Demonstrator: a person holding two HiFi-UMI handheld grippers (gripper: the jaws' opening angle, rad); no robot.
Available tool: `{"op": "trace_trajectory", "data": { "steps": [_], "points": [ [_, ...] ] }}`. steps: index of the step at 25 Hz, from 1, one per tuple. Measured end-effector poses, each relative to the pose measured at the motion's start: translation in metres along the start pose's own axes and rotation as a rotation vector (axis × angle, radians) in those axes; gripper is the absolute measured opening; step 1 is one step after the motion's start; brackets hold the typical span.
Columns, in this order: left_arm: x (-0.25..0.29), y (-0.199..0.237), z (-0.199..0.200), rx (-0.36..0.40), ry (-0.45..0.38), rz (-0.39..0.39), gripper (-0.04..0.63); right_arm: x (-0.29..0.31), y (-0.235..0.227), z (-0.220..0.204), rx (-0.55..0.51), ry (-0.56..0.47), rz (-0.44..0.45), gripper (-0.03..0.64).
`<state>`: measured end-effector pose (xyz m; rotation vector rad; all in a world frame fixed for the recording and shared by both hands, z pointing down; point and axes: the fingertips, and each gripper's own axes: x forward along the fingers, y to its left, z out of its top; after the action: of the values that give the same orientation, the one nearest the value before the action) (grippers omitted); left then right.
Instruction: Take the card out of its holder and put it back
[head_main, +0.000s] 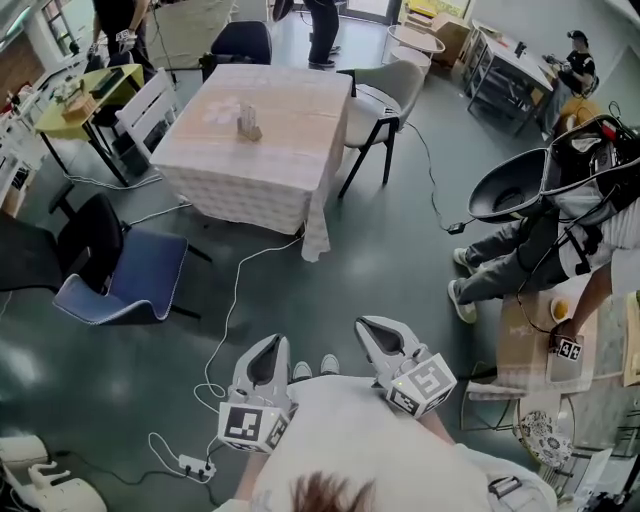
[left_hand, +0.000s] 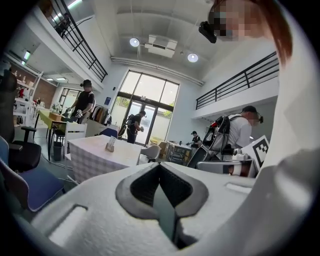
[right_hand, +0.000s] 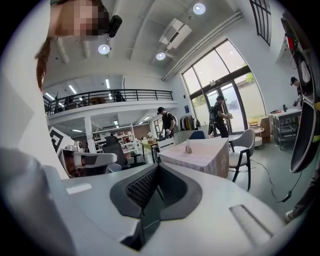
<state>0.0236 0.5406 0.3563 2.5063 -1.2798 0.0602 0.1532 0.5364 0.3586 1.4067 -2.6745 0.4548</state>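
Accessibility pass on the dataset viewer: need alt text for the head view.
The left gripper and right gripper, jaws shut and empty, are held low by the wearer's body, facing a cloth-covered table across the floor with a card holder on it. A person sits at right.

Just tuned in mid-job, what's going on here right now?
A person stands on the open floor, well back from the cloth-covered table, holding a gripper in each hand close to the body. The left hand-held gripper and the right hand-held gripper are both shut and empty, pointing roughly toward the table. The card holder stands on the tabletop with nothing touching it, so the card job has not yet started.
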Motion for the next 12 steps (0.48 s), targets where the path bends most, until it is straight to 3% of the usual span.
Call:
{"op": "trace_trajectory", "data": {
  "steps": [6,12],
  "points": [
    [0.000,-0.021,-0.014,-0.004,0.005,0.003,0.000,-0.019,-0.004,-0.006,0.052,-0.019,0.074,-0.003],
    [0.004,-0.051,-0.020,0.058,0.006,-0.021,0.000,-0.037,-0.018,-0.010,0.071,-0.027,0.057,-0.003]
  ]
}}
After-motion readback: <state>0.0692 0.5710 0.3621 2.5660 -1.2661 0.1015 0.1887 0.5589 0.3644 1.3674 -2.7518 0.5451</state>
